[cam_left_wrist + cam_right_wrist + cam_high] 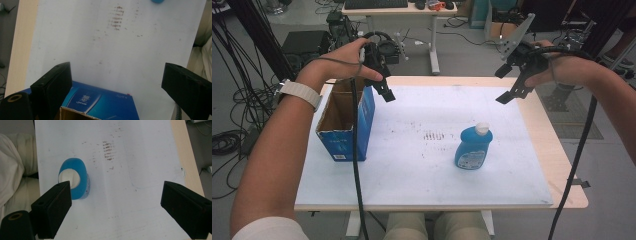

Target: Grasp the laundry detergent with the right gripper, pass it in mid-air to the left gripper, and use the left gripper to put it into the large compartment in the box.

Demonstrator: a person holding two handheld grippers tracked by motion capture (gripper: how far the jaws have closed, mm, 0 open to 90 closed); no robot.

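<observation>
A blue bottle (473, 146) with a white cap stands upright on the white board (412, 170), right of the middle. An open-topped blue cardboard box (346, 117) stands at the board's left edge. My left gripper (384, 90) hangs above the box's far right corner, jaws wide apart with nothing between them. In the left gripper view the box (100, 102) lies just below the open left gripper (116, 82). My right gripper (502, 86) hovers above the board's far right, open and holding nothing. In the right gripper view the bottle (73, 178) sits below, beside one jaw of the right gripper (115, 202).
Brown smudge marks (433, 135) stain the board's middle. The wooden tabletop (564, 150) shows as a strip along the right side. A desk (402, 11) stands behind, and cables (232, 100) hang and lie on the floor at the left. The person's legs (437, 225) are at the front edge.
</observation>
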